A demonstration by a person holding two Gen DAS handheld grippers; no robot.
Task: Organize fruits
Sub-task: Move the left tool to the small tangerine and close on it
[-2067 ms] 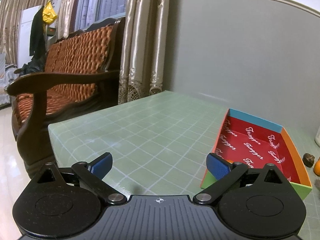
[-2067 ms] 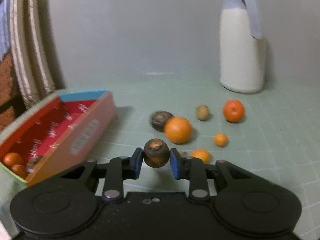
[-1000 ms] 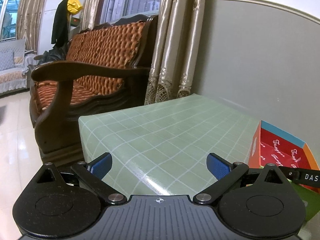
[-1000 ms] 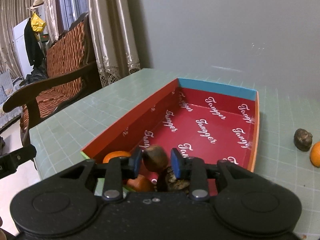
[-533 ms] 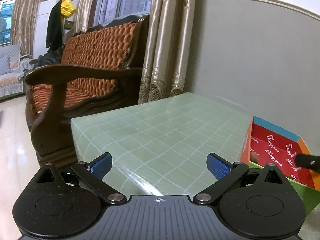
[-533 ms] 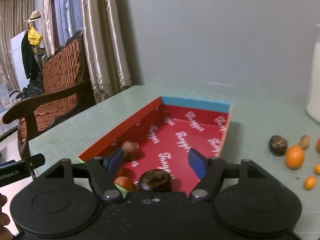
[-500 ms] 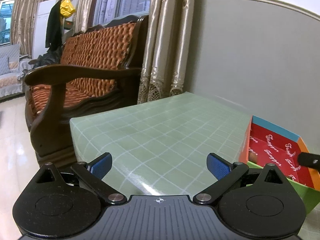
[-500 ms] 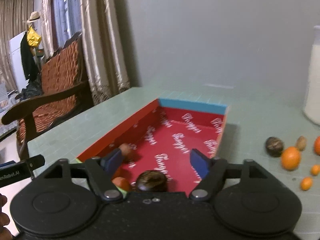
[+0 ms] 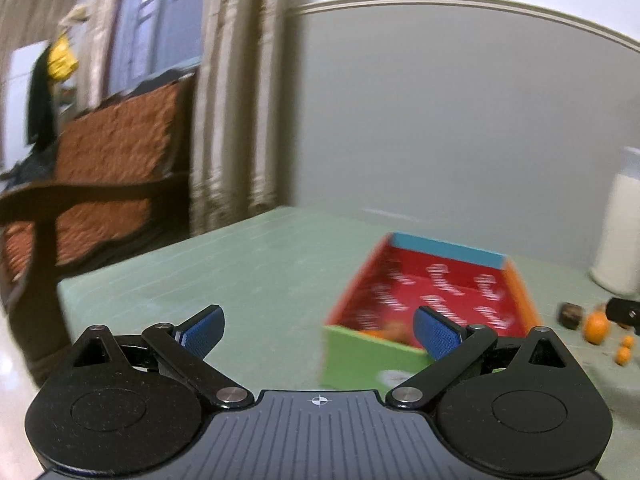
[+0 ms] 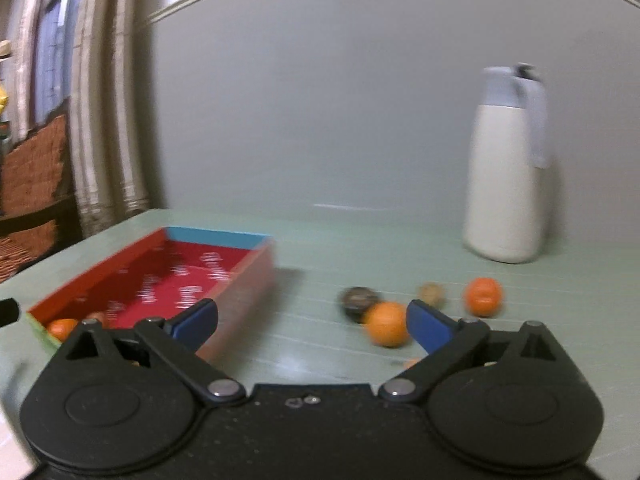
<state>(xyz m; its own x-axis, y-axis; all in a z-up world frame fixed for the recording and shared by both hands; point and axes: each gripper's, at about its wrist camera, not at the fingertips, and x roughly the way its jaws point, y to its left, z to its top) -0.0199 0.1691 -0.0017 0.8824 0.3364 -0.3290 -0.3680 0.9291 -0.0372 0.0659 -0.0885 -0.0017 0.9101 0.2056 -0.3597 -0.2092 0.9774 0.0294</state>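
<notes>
Right gripper (image 10: 312,324) spread wide, empty; left gripper (image 9: 318,330) likewise. Centre jaws on near orange (image 10: 387,323), close gently, avoid nudging dark fruit (image 10: 358,298).

Red white-lettered box (image 10: 168,276), orange fruits (image 10: 387,323), green gridded table (image 10: 400,248)

Left wrist view low over the worktop (image 9: 256,264), facing the box (image 9: 436,292), right wrist view angled toward the loose fruit (image 10: 387,323), both sharing box (image 10: 176,280) and jug (image 10: 508,184).
</notes>
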